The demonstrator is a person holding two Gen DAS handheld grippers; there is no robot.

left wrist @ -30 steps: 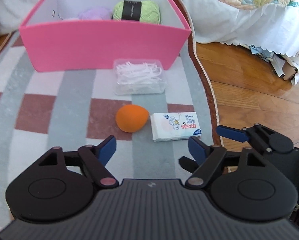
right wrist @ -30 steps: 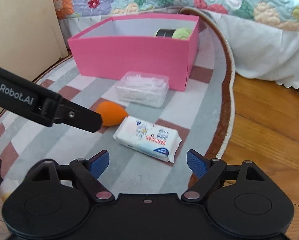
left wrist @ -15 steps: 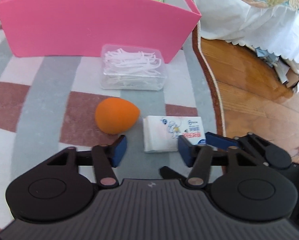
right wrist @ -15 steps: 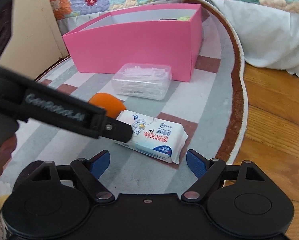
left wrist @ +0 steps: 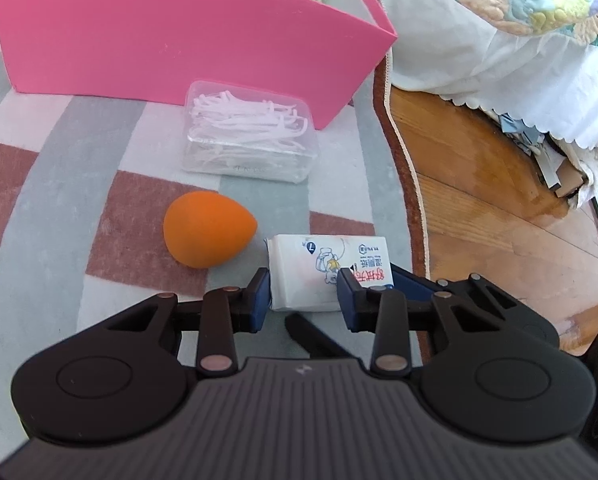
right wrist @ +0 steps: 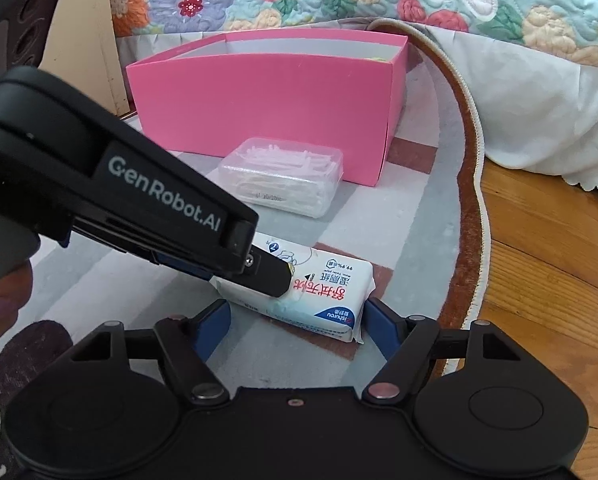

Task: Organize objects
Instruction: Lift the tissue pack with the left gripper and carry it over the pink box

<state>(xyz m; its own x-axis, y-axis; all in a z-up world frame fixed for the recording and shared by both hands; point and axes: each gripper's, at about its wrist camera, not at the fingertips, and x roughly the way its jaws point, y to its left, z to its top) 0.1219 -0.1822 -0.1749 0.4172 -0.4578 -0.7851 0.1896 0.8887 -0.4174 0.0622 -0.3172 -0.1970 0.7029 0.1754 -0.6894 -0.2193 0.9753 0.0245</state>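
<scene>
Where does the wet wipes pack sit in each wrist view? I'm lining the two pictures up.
Left wrist view: wet wipes pack low centre, between the left gripper fingers, right of the orange sponge.
Right wrist view: pack low centre, between the right gripper fingers, its left end under the left gripper.
Shared landmark: pink box behind it.

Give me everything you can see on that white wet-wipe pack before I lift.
The wet-wipe pack is a soft white plastic pouch, rectangular, printed with red and blue text and a small cartoon figure. It lies flat on the checked rug, right of the orange makeup sponge and apart from it. The left claw has just closed onto its short end, pads pressing both sides. The right claw straddles its length, jaws closing; one pad nears the blue corner, contact unclear.
</scene>
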